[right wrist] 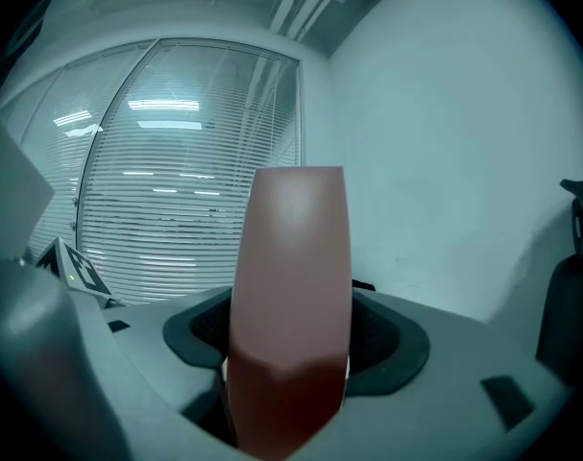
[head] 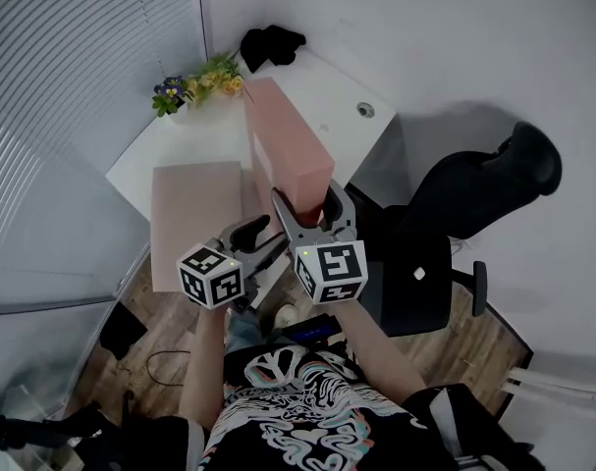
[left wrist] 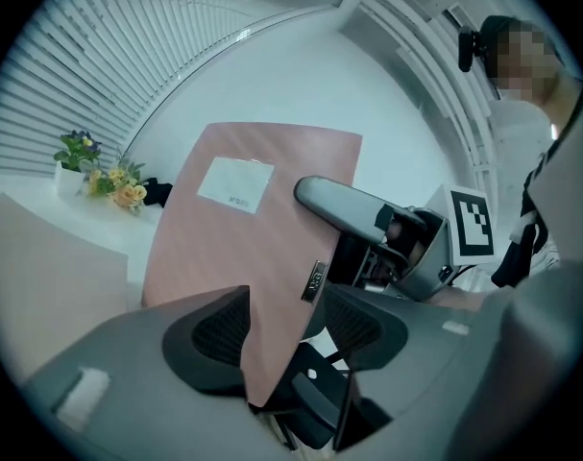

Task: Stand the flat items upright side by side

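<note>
Two grippers tend one upright salmon-pink flat cardboard box (head: 288,155). The right gripper (right wrist: 293,339) clamps its narrow edge to keep it vertical, while the left gripper (left wrist: 286,327), jaws part-open, brackets a lower corner unpinched, likely as a guide. A second pink flat panel (head: 194,214) lies on the white table (head: 170,150).

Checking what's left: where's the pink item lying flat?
Head view: the flat pink item lies on the desk, left of the upright pink box, below the flowers.

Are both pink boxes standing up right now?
No, one pink box is upright in the right gripper, but the other pink box lies flat on the white table.
</note>
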`<state>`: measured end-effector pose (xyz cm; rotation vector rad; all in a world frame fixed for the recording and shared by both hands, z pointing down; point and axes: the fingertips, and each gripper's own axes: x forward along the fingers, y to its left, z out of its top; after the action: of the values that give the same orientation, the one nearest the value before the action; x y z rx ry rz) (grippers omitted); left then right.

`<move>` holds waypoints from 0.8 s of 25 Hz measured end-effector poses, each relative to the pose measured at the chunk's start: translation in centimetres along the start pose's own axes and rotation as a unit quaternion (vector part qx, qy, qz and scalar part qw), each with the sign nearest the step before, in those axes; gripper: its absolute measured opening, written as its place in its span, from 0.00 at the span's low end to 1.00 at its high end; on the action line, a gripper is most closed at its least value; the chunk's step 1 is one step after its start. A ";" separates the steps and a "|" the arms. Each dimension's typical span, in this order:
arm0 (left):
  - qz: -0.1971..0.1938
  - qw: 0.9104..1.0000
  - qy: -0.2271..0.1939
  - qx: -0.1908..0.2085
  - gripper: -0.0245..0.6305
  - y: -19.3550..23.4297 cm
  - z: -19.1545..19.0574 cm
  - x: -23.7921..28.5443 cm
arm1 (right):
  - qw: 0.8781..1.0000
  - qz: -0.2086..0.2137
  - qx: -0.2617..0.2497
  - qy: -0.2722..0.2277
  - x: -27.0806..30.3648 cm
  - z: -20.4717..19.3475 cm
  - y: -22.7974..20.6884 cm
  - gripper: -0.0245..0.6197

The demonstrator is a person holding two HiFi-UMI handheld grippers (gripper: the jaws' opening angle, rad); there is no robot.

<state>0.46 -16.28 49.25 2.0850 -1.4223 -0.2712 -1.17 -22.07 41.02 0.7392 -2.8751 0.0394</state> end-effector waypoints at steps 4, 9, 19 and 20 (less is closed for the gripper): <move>0.002 1.000 0.006 0.006 0.39 -0.5 -0.5 0.3 | 1.000 0.001 0.007 0.014 -0.2 -0.9 0.0 0.53; 0.014 1.000 0.004 0.011 0.39 -0.6 -0.6 0.6 | 0.999 0.001 0.026 0.037 -0.3 -2.4 0.3 0.52; 0.054 0.998 0.015 0.006 0.38 0.6 -1.9 0.8 | 0.996 0.000 0.038 0.077 -0.8 -5.2 0.6 0.53; 0.057 0.998 0.014 0.004 0.38 0.7 -2.0 0.7 | 0.996 0.000 0.038 0.079 -0.9 -5.4 0.7 0.53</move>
<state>1.23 -16.39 51.39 1.9987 -1.5201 -0.1892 0.11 -20.64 46.24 0.7145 -2.7355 0.1981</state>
